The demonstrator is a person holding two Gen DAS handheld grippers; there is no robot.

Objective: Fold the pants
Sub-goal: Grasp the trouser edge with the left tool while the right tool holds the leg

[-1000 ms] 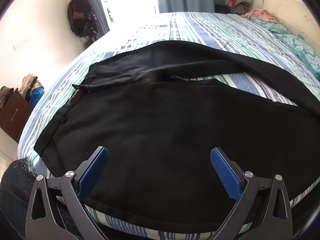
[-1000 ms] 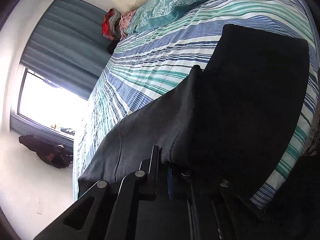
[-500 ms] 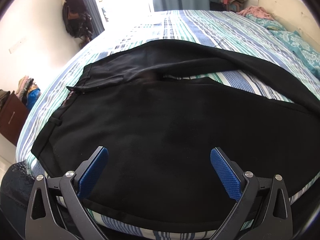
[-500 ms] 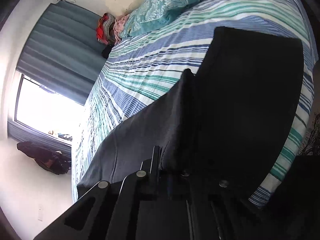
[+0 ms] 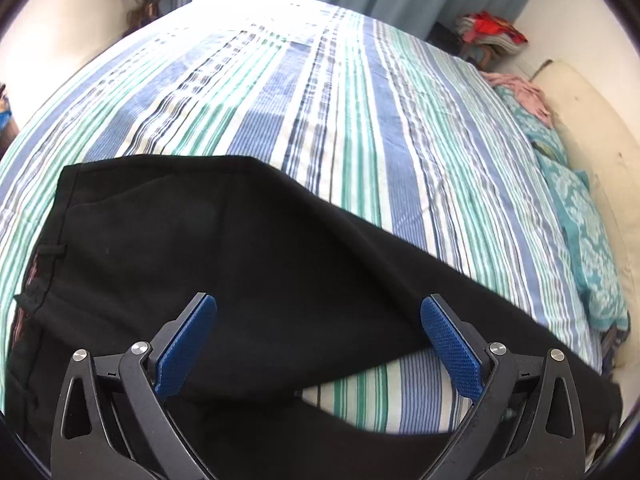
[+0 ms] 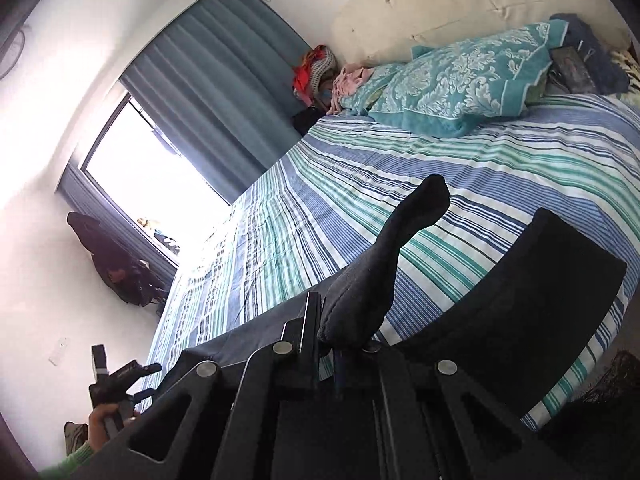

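Black pants (image 5: 240,264) lie on the striped bedsheet (image 5: 340,120), waistband at the left, one leg running off to the lower right. My left gripper (image 5: 318,334) hovers over the crotch area, jaws wide apart, blue pads (image 5: 186,346) empty. In the right wrist view my right gripper (image 6: 340,332) is shut on a pinched fold of a pant leg (image 6: 384,256), which stands up from the jaws above the sheet. The other leg's hem end (image 6: 540,292) lies flat on the bed to the right. The left gripper (image 6: 120,380) and the hand holding it show at lower left.
Teal patterned pillows (image 6: 452,84) and a pink cloth (image 6: 352,76) lie at the head of the bed. Blue curtains (image 6: 224,96) flank a bright window (image 6: 148,184). A pile of clothes (image 5: 488,36) sits in the far corner. Dark bags (image 6: 116,264) hang on the wall.
The left gripper swung across the pants toward the far leg, so more bare sheet shows beyond. The right gripper rose and rolled, lifting the pinched leg fabric off the bed.
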